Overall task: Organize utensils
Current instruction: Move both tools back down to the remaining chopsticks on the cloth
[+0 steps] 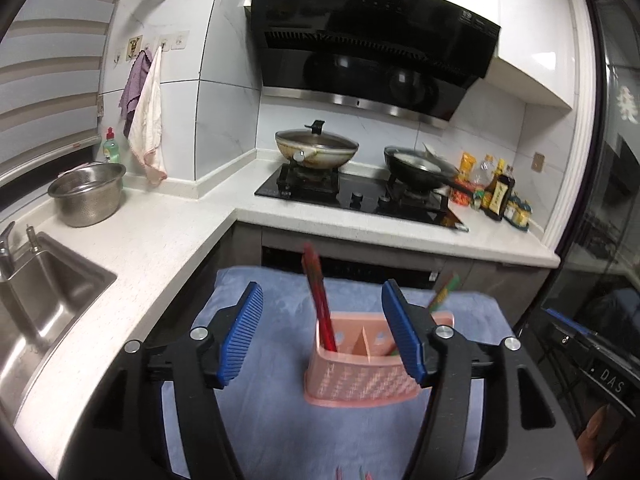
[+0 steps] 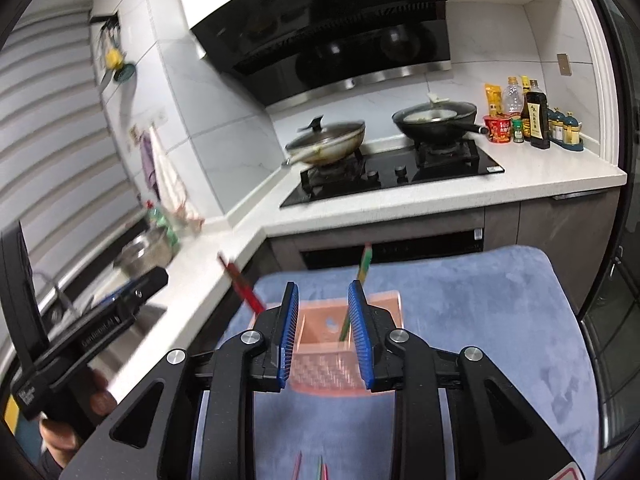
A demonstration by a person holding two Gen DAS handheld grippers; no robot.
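- Lower centre of the left wrist view: the left gripper (image 1: 322,334) has its 2 blue pads spread wide, nothing between them touching either pad.
- Just beyond it, the pink utensil holder (image 1: 362,380) stands on the blue mat (image 1: 272,420), with red chopsticks (image 1: 318,300) upright in its left compartment and a green one (image 1: 442,294) leaning at its right end.
- Lower centre of the right wrist view: the right gripper (image 2: 324,336) is partly parted, pads clear of the green chopstick (image 2: 362,276) seen between them.
- Lower left there: a hand (image 2: 72,420) grips the other tool.
- Background: 2 pans on the stove (image 1: 360,196).
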